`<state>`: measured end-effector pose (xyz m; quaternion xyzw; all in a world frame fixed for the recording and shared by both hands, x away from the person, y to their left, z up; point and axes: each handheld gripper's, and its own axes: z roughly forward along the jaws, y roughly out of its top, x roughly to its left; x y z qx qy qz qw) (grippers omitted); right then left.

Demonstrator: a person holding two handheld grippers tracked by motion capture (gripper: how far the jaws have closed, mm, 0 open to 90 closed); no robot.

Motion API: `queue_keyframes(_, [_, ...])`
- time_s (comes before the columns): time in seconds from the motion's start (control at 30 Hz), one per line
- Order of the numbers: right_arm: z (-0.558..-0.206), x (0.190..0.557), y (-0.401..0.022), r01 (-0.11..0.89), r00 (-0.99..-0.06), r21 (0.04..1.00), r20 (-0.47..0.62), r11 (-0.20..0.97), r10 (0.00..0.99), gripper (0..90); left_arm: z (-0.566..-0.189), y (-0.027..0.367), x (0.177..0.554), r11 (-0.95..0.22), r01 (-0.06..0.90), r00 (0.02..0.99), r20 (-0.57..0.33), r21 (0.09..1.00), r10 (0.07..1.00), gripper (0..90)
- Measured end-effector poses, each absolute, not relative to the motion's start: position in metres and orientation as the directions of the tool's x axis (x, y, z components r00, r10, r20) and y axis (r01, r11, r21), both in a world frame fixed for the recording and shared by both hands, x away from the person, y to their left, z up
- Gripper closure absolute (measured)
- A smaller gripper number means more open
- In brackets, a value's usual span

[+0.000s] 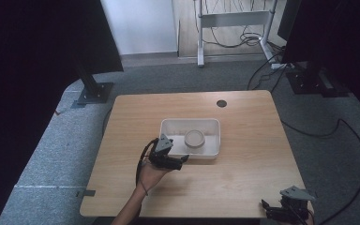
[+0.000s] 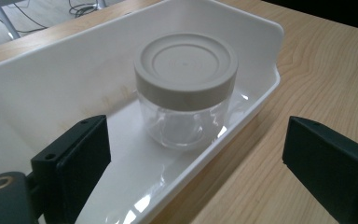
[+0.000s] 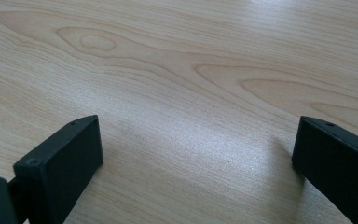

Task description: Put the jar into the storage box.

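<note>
A clear jar (image 1: 195, 139) (image 2: 185, 93) with a beige screw lid stands upright in a white plastic tray (image 1: 169, 125) (image 2: 42, 79) at the table's middle. My left gripper (image 1: 183, 161) (image 2: 193, 163) hovers open at the tray's near edge, jaws wide apart, one jaw over the tray floor and the other over the wood, the jar just ahead and untouched. My right gripper (image 1: 268, 208) (image 3: 196, 163) rests open at the table's near right corner with bare wood between its jaws.
The wooden table (image 1: 243, 178) has a round cable hole (image 1: 221, 103) at the back. Beyond it lie grey carpet, floor cables, a white desk frame (image 1: 232, 21) and black stands at both sides.
</note>
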<state>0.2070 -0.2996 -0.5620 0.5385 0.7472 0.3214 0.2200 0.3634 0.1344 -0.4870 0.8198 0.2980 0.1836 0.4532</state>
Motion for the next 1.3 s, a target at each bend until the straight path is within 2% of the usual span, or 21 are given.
queue_keyframes(0.23, [-0.562,0.207,-0.300,0.663,-0.323,0.717,0.017,0.214,0.946,1.2,-0.492,0.149,0.353,-0.398,0.324,0.750,0.023,0.858,0.661,7.4])
queue_keyframes(0.73, [-0.562,0.207,-0.299,0.664,-0.322,0.717,0.017,0.212,0.947,1.2,-0.513,0.174,0.328,-0.446,0.315,0.756,0.063,0.838,0.652,8.1])
queue_keyframes(1.3, [-0.562,0.207,-0.300,0.664,-0.322,0.717,0.017,0.213,0.946,1.2,-0.544,0.183,0.314,-0.501,0.386,0.757,0.045,0.775,0.652,8.0])
